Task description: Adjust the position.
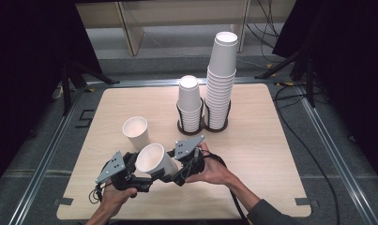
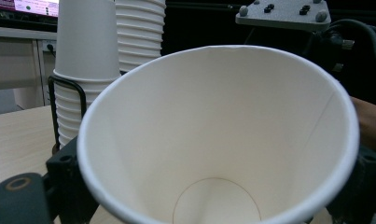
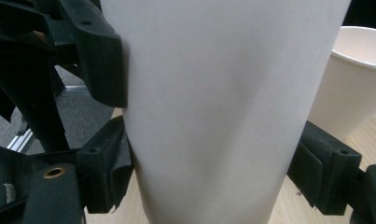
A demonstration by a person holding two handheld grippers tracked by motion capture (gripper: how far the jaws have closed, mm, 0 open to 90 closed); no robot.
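Note:
A white paper cup [image 1: 154, 159] hangs tilted just above the front of the wooden table [image 1: 271, 154], mouth turned up and to the left. My left gripper [image 1: 142, 178] grips it from the left and my right gripper [image 1: 173, 172] from the right. In the left gripper view I look into the cup [image 2: 213, 140], with black jaws at both lower corners. The right gripper view has the cup's wall [image 3: 213, 116] slightly dented between my right gripper's pads [image 3: 106, 172], and the left gripper's jaw presses it higher up on the left.
A second loose cup [image 1: 135, 131] stands upright just behind the held one. Farther back, a short stack of cups [image 1: 190, 103] and a tall stack [image 1: 220, 79] sit in a black wire holder [image 1: 179, 123]. Cables trail off the table's right side.

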